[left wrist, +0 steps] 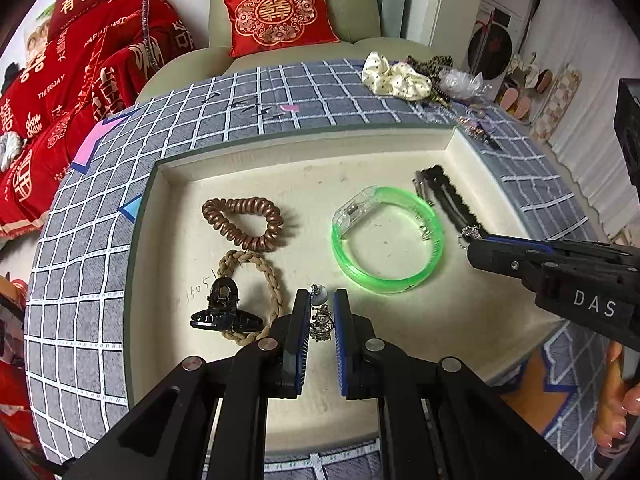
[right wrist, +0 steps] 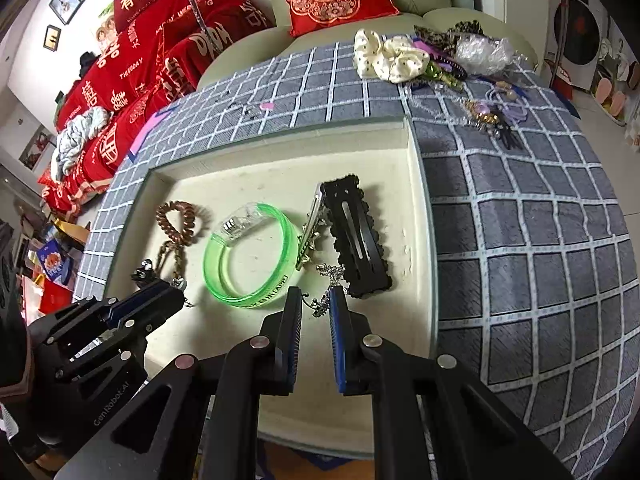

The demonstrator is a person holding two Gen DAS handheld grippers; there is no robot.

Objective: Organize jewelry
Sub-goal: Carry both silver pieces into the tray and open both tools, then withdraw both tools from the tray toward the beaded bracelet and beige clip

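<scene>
In the left wrist view my left gripper (left wrist: pixel 322 298) hangs just over the cream tray (left wrist: pixel 256 184), shut on a silver dangling earring (left wrist: pixel 322 322) topped by a grey bead. My right gripper (right wrist: pixel 316 294) is shut on a silver chain ornament (right wrist: pixel 320 304), low over the tray's right part beside a black scalloped hair clip (right wrist: pixel 356 236). A green translucent bangle (left wrist: pixel 380 285) lies between the two grippers. On the tray's left lie a brown spiral hair tie (left wrist: pixel 240 204), a braided beige tie (left wrist: pixel 276 280) and a black claw clip (left wrist: pixel 224 312).
A grey checked cloth (right wrist: pixel 520 240) covers the table around the tray. Scrunchies (right wrist: pixel 396 60) and loose jewellery (right wrist: pixel 488 116) are piled at its back right. A sofa with a red cushion (left wrist: pixel 278 14) stands behind. A person's hand (left wrist: pixel 616 400) grips the right tool.
</scene>
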